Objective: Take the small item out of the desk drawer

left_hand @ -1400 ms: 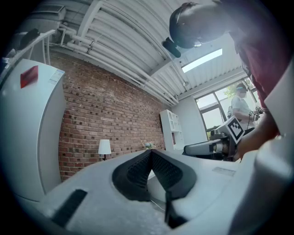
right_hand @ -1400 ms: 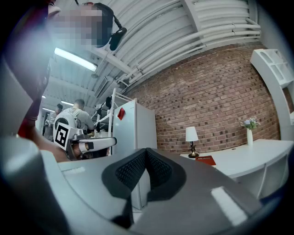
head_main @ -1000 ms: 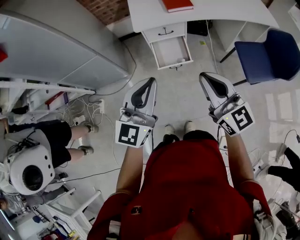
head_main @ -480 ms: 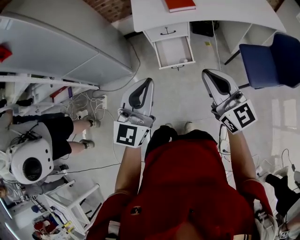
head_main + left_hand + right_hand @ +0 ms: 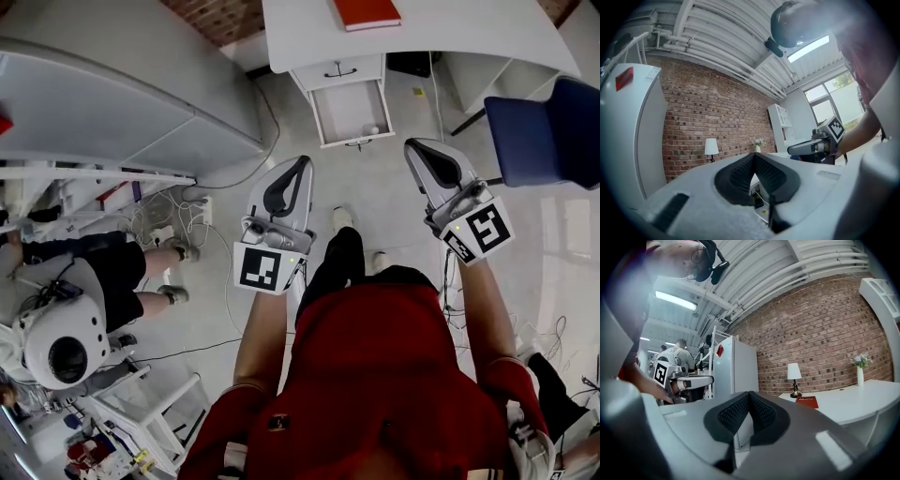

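- While the desk drawer (image 5: 349,105) stands open, well ahead of both tools, the small item (image 5: 372,130) lies near its front right corner.
- Left gripper (image 5: 300,164) and right gripper (image 5: 413,147): jaws pressed together, nothing between.
- Suggest: step close, spread the right jaws before dipping in.

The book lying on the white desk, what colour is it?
The book is red, seen best in the head view.

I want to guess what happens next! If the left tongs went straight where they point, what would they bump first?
Nothing close. The left tongs point over the floor toward the white desk, around its open drawer. Depth is hard to judge, so probably the desk.
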